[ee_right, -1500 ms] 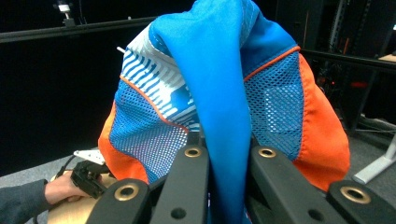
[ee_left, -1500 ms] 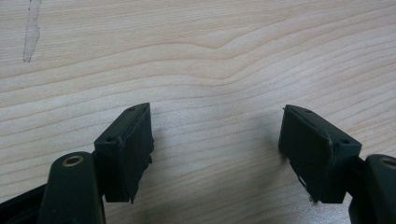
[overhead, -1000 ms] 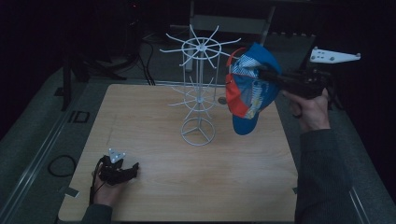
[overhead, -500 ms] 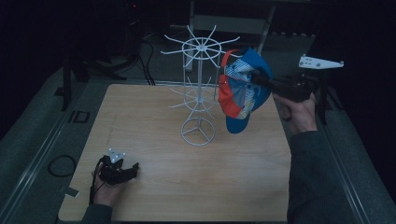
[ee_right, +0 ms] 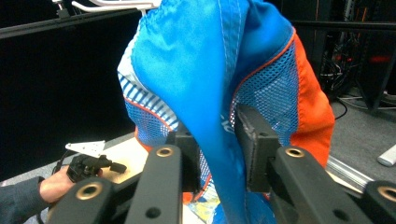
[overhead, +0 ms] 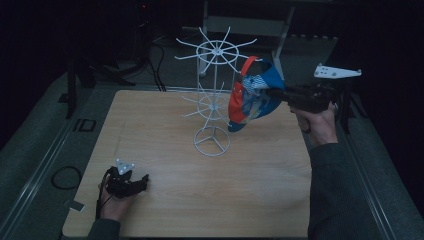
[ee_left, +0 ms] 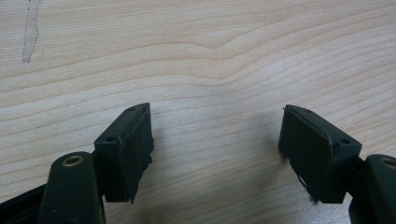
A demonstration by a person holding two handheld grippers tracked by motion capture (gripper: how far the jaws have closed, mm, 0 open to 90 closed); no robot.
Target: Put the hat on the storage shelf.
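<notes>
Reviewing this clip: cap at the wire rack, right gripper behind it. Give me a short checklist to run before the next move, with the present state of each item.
1. Cap hangs from a top arm of the wire rack: ok, the right gripper view shows fabric draped over a white arm.
2. Right gripper freed from the cap: not ok. Its jaws have just been opening, but a fold of fabric lies between them.
3. Pads off the fabric: cannot tell.
4. Rack upright on the table: ok.
5. Left gripper out of the way: ok, open and low over the table's near left corner.
</notes>
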